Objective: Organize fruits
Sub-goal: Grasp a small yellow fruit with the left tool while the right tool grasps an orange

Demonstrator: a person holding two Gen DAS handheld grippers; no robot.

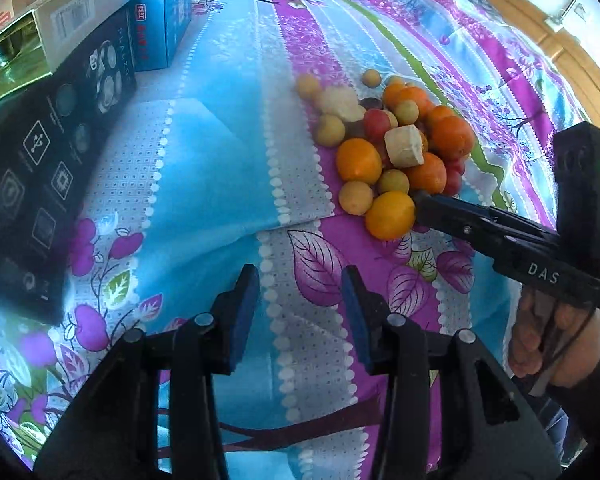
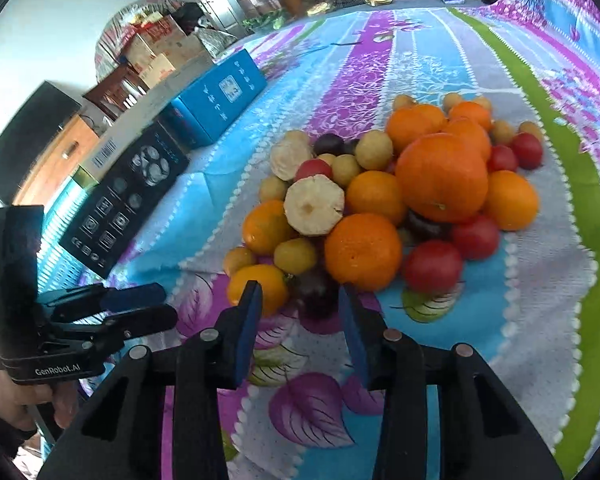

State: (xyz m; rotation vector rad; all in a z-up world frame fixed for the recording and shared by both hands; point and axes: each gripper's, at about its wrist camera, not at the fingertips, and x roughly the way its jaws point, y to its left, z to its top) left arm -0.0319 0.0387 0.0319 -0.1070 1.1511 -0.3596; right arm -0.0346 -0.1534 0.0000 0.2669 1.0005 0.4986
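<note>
Progress: none, your fruit pile [image 2: 384, 200] is unsorted | left tool [image 1: 300, 312]: agape, empty | right tool [image 2: 298, 328]: agape, empty, nearing a dark fruit [image 2: 316, 294]

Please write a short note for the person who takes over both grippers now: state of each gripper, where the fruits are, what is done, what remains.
Left gripper: open, empty, over bare cloth, short of the pile.
Right gripper: open, empty, at the near edge of the fruit pile, in front of a dark plum.
Fruits: oranges, red and yellow ones, all in one mixed heap on the tablecloth.
Done: nothing sorted.
Left: all the sorting.
</note>
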